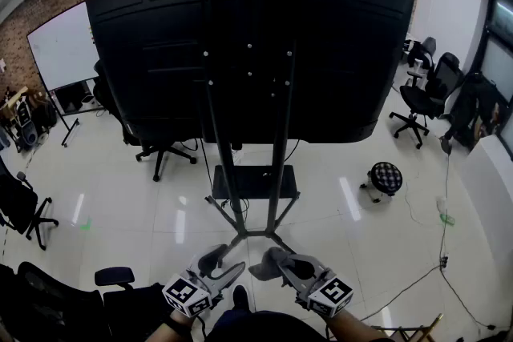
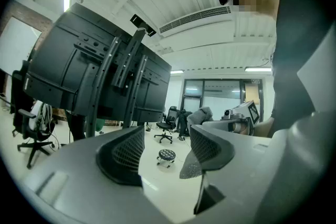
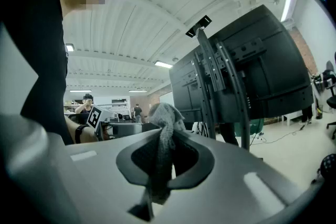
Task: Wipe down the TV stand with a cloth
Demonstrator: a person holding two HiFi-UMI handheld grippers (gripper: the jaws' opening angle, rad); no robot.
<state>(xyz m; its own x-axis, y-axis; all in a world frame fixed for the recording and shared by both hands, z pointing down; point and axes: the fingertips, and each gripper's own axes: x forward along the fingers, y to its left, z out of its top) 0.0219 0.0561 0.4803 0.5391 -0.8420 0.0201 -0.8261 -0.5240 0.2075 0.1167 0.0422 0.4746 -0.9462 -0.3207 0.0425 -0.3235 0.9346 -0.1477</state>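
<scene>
My right gripper (image 3: 163,153) is clamped on a grey cloth (image 3: 164,123). The cloth is pinched between the two jaws, with a bunched end poking past the tips and a tail hanging below. I judge it is held this way so the free bunch can be pressed against a surface.

My left gripper (image 2: 167,150) has its jaws apart with nothing between them; only floor and a distant stool show through the gap.

Both grippers sit low, close to my body and near each other. They point toward the TV stand (image 1: 277,172) but are well apart from it, so wiping has not begun.

The stand is a black frame with two upright posts on splayed legs, on pale glossy floor. A small black shelf (image 1: 255,182) sits low between the posts. A large screen is mounted above, its back (image 1: 160,52) toward me.

The floor between me and the legs looks bare. An office chair (image 1: 160,148) stands near the stand's left, and a checked stool (image 1: 385,177) sits off to its right. The screen's lower edge overhangs the posts, so I expect tight reaching up there.
</scene>
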